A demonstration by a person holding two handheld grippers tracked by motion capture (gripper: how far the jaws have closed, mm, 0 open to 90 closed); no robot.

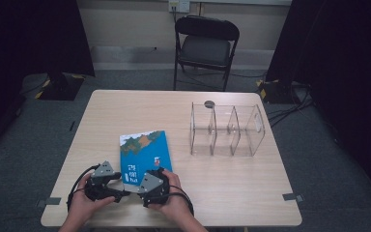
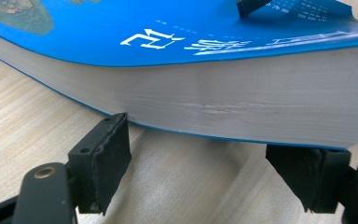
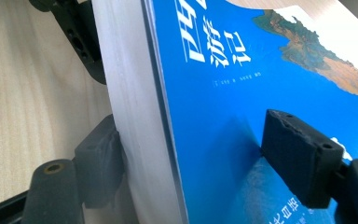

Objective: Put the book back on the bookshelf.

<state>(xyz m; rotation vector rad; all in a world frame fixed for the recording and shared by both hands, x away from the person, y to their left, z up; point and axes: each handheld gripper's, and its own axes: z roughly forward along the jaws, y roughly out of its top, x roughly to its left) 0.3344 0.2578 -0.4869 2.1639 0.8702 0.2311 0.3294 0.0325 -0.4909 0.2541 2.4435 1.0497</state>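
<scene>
A thick blue book (image 1: 144, 147) with a landscape picture on its cover lies on the pale wooden table (image 1: 232, 193), near the front edge. My right gripper (image 1: 157, 171) holds the book's near edge. In the right gripper view, one jaw presses the blue cover (image 3: 223, 93) and the other sits against the underside, so the right gripper (image 3: 191, 156) is shut on the book. My left gripper (image 1: 122, 182) is just left of it. In the left gripper view its jaws stand wide apart, and the left gripper (image 2: 205, 163) is open, low in front of the white page edge (image 2: 242, 112), which is raised off the table.
A clear acrylic organizer (image 1: 227, 130) with three compartments stands on the right half of the table. A small dark disc (image 1: 209, 104) lies behind it. A black folding chair (image 1: 205, 43) stands beyond the far edge. Cables trail from both grippers.
</scene>
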